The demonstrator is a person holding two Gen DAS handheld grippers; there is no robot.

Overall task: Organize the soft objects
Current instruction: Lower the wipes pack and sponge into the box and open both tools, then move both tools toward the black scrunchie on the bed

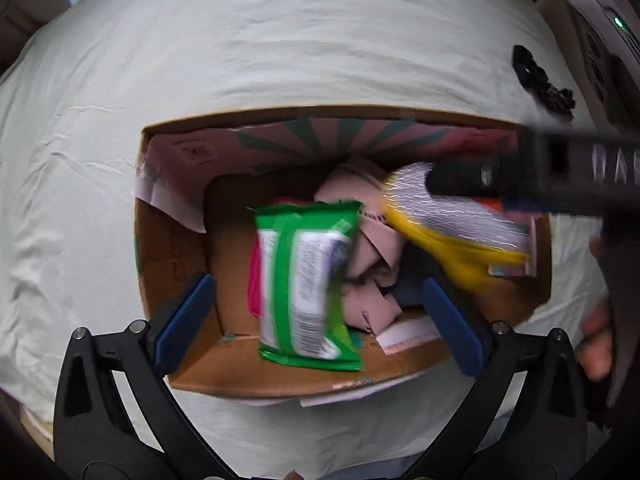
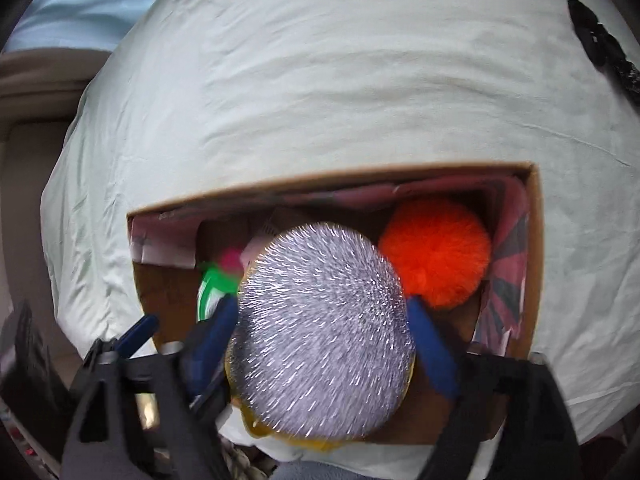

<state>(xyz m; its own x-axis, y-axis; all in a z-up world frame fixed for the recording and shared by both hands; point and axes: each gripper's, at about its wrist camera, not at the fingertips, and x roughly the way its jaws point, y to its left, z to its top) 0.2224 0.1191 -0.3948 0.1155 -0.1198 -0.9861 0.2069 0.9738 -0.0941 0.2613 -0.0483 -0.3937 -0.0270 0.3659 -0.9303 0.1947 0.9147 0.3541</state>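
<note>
A: Cotton, pale green and creased, covers the whole bed (image 1: 280, 40), and the open cardboard box (image 1: 172, 240) sits on it near us. A black scrunchie (image 1: 540, 76) lies far right on the sheet, well apart from the box.

B: What's already inside?

A: Crumpled pink paper (image 1: 372, 272), something bright pink low on the left, and an orange pompom (image 2: 436, 252) in the far right corner.

B: And the pieces being handled?

A: A silver, glittery ball with a yellow underside (image 2: 320, 332) sits between the fingers of the right gripper (image 2: 320, 340), over the box's near right side. Those fingers are spread; I can't tell whether either pad touches the fuzz. A green wipes packet (image 1: 308, 280) is blurred over the middle of the box, between the fingers of the left gripper (image 1: 320, 320), which stand spread wide and clear of it.

B: So it's the drop step?

A: I'd judge so: both soft items look let go over the box, the packet seemingly falling.

B: Next move?

A: Probably lift both grippers straight up, clear of the box walls, and check the packet settles flat, not propped on the paper. Then the scrunchie looks like the one soft thing outside the box; it needs a reach far right and a low pinch that doesn't gather the sheet.
</note>
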